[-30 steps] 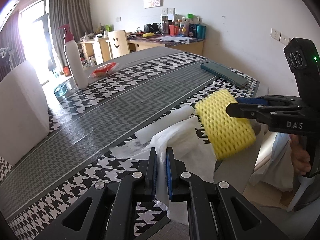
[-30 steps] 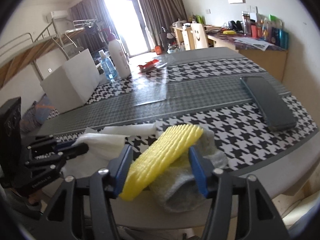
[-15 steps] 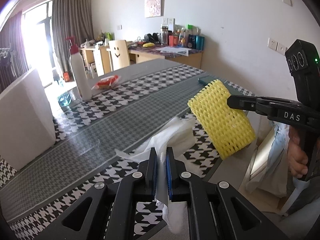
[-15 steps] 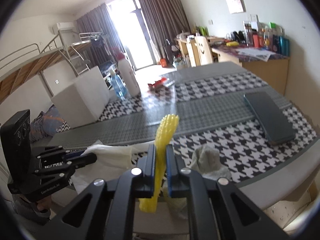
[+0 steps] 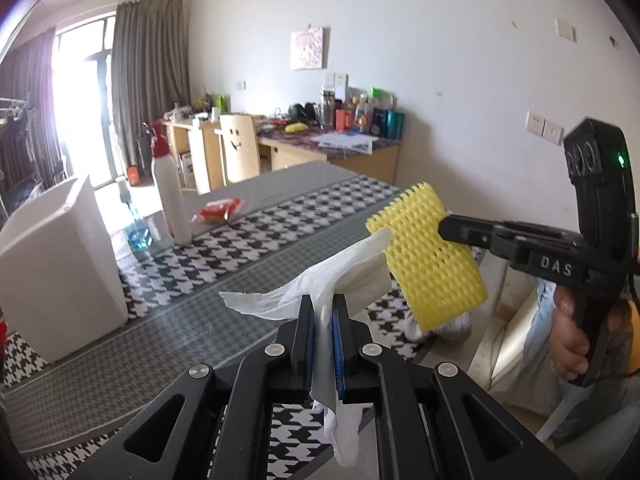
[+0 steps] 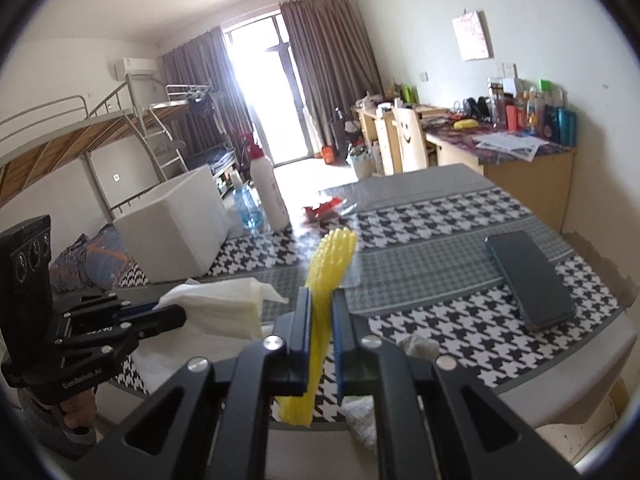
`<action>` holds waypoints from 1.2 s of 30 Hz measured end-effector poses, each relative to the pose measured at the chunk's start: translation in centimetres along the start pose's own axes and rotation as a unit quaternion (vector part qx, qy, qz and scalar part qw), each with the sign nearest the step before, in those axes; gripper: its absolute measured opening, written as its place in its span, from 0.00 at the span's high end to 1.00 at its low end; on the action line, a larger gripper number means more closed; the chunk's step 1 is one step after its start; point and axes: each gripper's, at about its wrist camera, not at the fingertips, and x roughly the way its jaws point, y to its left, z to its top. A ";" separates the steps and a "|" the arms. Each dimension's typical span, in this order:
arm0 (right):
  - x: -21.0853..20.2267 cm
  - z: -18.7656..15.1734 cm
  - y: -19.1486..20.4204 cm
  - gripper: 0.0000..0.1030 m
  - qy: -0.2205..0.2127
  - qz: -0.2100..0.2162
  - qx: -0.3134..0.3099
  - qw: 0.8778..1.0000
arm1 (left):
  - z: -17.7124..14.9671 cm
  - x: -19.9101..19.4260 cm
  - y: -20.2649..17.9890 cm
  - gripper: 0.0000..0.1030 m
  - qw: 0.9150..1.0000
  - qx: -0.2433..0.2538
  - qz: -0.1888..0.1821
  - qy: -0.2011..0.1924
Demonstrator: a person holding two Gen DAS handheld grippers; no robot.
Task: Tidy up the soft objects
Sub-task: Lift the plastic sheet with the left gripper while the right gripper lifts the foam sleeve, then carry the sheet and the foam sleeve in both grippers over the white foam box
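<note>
Two hand-held grippers clamp one item each: left (image 5: 322,320) white tissue (image 5: 320,288), right (image 6: 322,312) yellow foam net (image 6: 326,276).

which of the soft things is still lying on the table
The grey cloth at the near table edge. The yellow foam net is pinched in the right gripper and the white tissue in the left gripper, both lifted.

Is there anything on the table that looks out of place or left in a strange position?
One thing: a crumpled grey cloth lies at the near edge of the table, partly hanging over it, so it might slip off. The dark case lies flat. The white bottle stands upright. Nothing looks spilled or broken.
</note>
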 end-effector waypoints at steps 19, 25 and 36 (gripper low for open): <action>0.0 1.3 2.1 0.88 -0.031 0.008 -0.033 0.999 | 1.7 -1.9 1.1 0.92 0.999 -0.016 0.034 -0.035; 0.3 2.0 2.9 0.88 -0.040 0.016 -0.045 0.998 | 2.0 -2.4 1.4 0.92 0.998 -0.014 0.049 -0.043; 0.7 3.4 4.3 0.88 -0.057 0.035 -0.062 0.996 | 2.7 -3.7 2.7 0.92 0.995 -0.025 0.078 -0.063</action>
